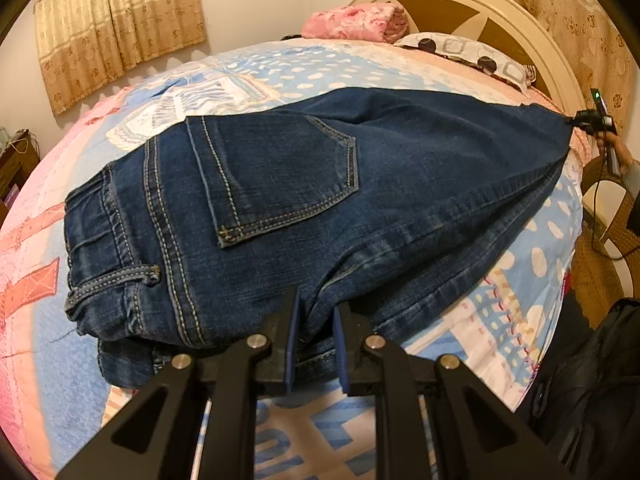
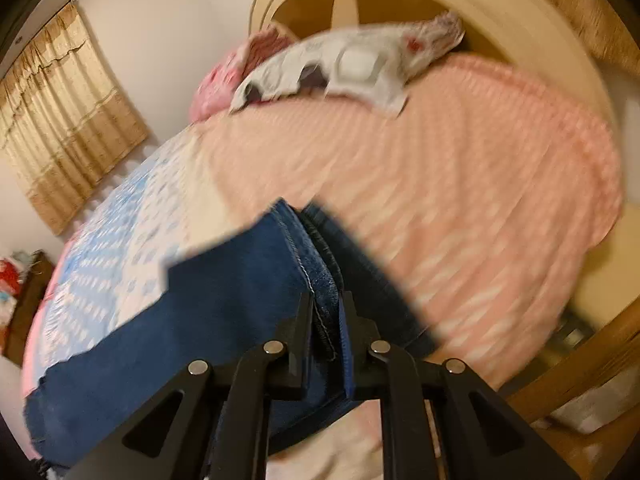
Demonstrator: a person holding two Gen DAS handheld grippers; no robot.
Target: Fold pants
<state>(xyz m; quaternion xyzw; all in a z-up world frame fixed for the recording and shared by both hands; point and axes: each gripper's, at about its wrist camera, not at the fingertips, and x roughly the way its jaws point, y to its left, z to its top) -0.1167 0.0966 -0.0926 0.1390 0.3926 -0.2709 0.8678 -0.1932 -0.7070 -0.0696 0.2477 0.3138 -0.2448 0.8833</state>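
Your left gripper [image 1: 316, 320] enters its own view from 6 o'clock, pitched downward, both black linkages symmetric. Jaws nearly together, pads pinching the jeans [image 1: 280, 184] at the crotch edge; cloth bunches between the blue pads.

Your right gripper [image 2: 326, 320] likewise comes in from 6 o'clock in its own view, angled down. Jaws clamped on the jeans' hem, a stitched seam standing between the pads. That view is motion-blurred.

In the left wrist view, your right gripper appears again at about 2 o'clock, small, gripping the leg end. Your hand [image 1: 618, 152] is just below it, wrapped on the handle; a grey sleeve cuff shows at the frame edge.
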